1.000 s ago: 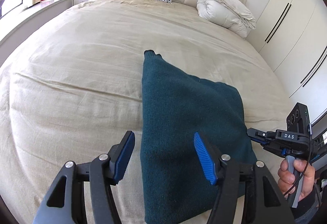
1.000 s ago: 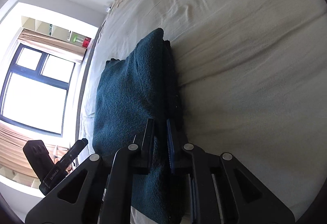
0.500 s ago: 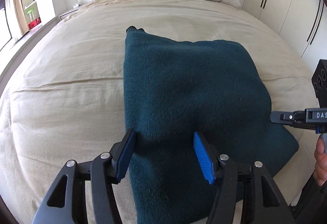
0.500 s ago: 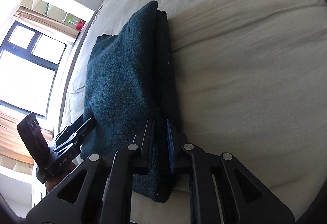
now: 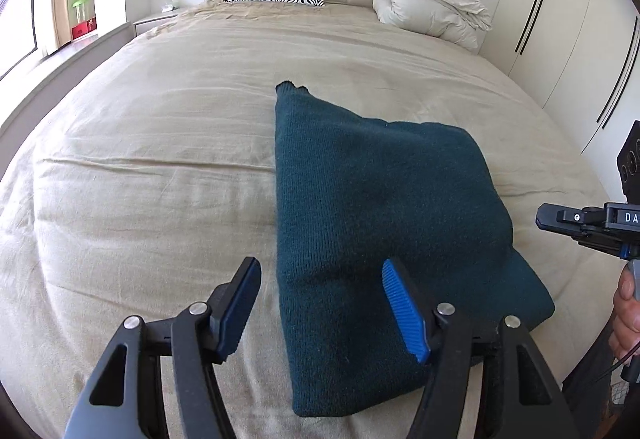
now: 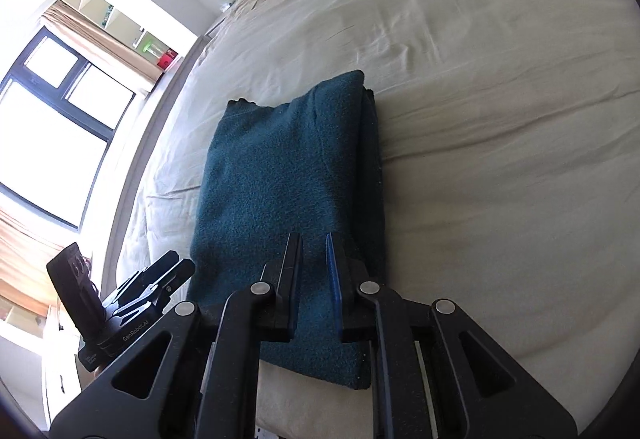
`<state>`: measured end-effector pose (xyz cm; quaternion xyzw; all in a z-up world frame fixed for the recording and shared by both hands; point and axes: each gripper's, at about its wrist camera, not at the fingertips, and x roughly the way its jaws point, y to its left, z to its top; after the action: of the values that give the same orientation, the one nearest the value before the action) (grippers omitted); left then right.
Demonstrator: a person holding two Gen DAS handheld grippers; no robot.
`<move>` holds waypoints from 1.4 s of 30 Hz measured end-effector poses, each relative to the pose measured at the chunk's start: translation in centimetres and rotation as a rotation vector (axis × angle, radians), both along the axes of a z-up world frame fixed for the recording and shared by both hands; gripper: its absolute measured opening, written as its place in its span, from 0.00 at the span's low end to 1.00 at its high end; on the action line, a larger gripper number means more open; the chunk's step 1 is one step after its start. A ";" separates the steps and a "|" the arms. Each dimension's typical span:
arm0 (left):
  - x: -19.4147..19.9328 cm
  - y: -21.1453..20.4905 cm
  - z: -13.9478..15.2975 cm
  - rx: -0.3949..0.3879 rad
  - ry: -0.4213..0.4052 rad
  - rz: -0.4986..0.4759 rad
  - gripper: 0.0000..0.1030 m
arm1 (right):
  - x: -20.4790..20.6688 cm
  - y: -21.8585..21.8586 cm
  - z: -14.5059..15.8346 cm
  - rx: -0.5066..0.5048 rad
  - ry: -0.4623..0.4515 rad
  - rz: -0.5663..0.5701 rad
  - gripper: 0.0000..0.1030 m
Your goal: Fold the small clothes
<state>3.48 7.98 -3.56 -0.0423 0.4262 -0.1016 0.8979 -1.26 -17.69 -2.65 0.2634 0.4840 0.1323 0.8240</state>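
The left tongs (image 5: pixel 320 309) have just spread a little wider, empty, above the near left edge of the folded sweater (image 5: pixel 380 223) on the bed (image 5: pixel 160 159). The right tongs (image 6: pixel 314 279), nearly closed and empty, have lifted clear; the fold looks finished.

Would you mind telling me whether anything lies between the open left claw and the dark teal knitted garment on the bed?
Nothing visible does: the left claw hangs open directly over the dark teal knitted garment.
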 end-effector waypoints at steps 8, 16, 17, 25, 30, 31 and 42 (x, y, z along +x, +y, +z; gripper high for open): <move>-0.9 -2.5 -3.6 0.094 0.046 -0.058 0.65 | -0.7 3.5 -5.5 0.007 0.110 0.052 0.11; -4.1 -0.9 0.9 0.106 -0.170 0.018 0.75 | -5.1 3.7 0.5 -0.217 -0.102 -0.023 0.30; -4.8 -0.8 2.2 0.123 -0.231 0.041 0.91 | -6.0 3.8 1.8 -0.252 -0.153 -0.040 0.36; -10.1 -0.1 11.5 0.137 -0.610 0.186 1.00 | -11.7 5.9 10.3 -0.520 -0.540 -0.188 0.92; -12.6 1.2 15.4 0.045 -0.766 0.215 1.00 | -14.9 6.7 14.7 -0.573 -0.758 -0.258 1.00; -12.4 1.6 15.9 0.018 -0.750 0.207 1.00 | -15.3 6.7 15.4 -0.586 -0.769 -0.256 1.00; -13.1 0.5 18.4 0.077 -0.713 0.083 1.00 | -17.4 7.9 18.8 -0.607 -0.771 -0.214 1.00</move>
<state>-9.57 8.53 14.87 0.0124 0.0877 -0.0570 0.9944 -18.65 -9.76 16.14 -0.0082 0.1310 -0.0121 0.9913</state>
